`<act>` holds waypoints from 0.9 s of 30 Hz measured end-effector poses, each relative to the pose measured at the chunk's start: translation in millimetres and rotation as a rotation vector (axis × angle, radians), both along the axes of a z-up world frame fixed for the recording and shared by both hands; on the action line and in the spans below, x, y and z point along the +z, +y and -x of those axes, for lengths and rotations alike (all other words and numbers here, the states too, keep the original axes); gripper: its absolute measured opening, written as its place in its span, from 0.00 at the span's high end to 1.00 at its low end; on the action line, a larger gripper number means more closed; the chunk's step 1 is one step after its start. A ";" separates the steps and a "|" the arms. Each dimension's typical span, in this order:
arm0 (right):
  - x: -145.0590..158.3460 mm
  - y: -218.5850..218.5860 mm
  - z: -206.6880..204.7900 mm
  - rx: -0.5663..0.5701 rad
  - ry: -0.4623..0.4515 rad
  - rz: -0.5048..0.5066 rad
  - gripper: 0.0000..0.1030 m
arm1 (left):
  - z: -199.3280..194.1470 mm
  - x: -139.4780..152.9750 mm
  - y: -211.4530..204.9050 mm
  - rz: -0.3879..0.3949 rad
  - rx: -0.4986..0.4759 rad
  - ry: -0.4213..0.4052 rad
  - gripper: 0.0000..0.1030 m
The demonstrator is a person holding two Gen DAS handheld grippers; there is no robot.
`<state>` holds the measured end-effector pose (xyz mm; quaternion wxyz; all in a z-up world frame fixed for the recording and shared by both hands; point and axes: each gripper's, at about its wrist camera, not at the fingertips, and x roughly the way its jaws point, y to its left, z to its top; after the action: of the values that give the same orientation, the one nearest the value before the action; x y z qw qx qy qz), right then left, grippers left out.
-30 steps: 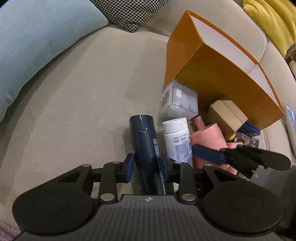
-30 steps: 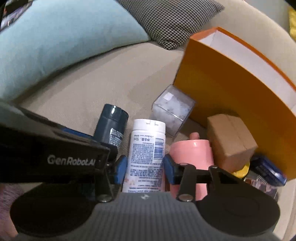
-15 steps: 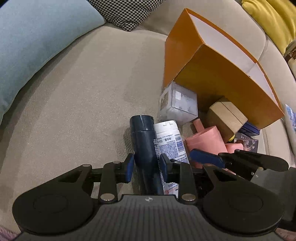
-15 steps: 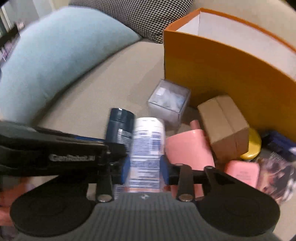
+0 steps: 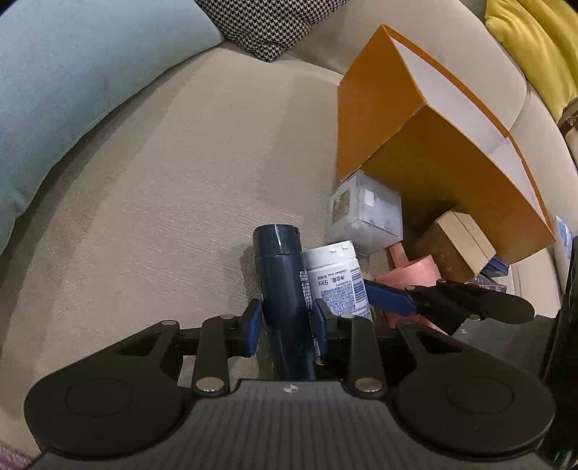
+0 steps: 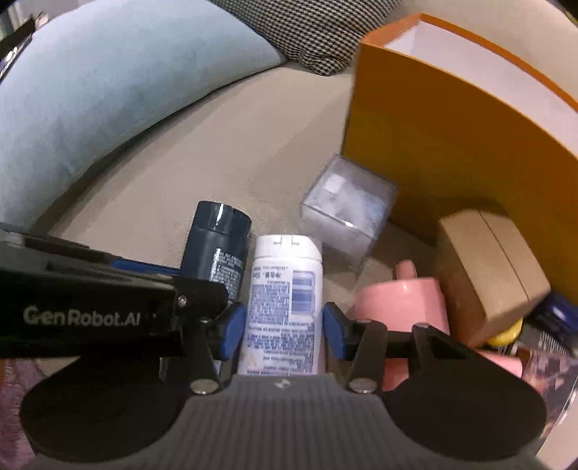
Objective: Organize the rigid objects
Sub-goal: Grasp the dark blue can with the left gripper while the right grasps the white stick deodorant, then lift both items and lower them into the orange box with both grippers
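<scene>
My left gripper [image 5: 287, 325] is shut on a dark blue bottle [image 5: 283, 285], held pointing away over the beige sofa seat. My right gripper [image 6: 283, 327] is shut on a white bottle [image 6: 283, 307] with a blue printed label, held right beside the dark blue bottle [image 6: 218, 249]. The white bottle [image 5: 337, 278] and the right gripper's blue finger [image 5: 390, 294] show in the left wrist view. An orange box [image 5: 433, 141] with a white inside stands open to the right, also in the right wrist view [image 6: 451, 119].
Beside the orange box lie a clear plastic cube box [image 6: 346, 213], a brown cardboard box [image 6: 487, 271], a pink cup [image 6: 401, 303], a yellow item [image 6: 505, 334] and dark packets. A light blue cushion [image 5: 72, 72] and a houndstooth cushion [image 5: 267, 21] sit at the back.
The right gripper has brought the white bottle up against the dark blue bottle and closer to the orange box. The left gripper has stayed almost still with its bottle.
</scene>
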<state>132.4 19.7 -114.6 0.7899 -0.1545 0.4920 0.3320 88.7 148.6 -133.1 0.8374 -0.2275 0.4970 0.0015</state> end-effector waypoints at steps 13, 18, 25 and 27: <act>13.1 -33.0 -6.2 -0.068 0.072 -0.141 0.55 | 4.6 -2.8 3.8 -0.018 0.002 -0.119 0.67; 25.4 -45.0 -0.8 -0.067 0.083 -0.192 0.55 | 20.2 12.5 -2.1 -0.047 -0.006 -0.178 0.67; 64.7 -67.1 11.6 -0.070 0.008 -0.261 0.55 | 34.2 55.1 -15.4 -0.103 -0.023 -0.297 0.68; 80.5 -72.3 13.1 -0.075 -0.030 -0.276 0.55 | 34.1 72.5 -23.6 -0.119 -0.039 -0.336 0.68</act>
<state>119.3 -52.6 -34.1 0.8228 -0.0309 0.4351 0.3644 54.6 125.0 -60.6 0.9206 -0.1648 0.3533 -0.0231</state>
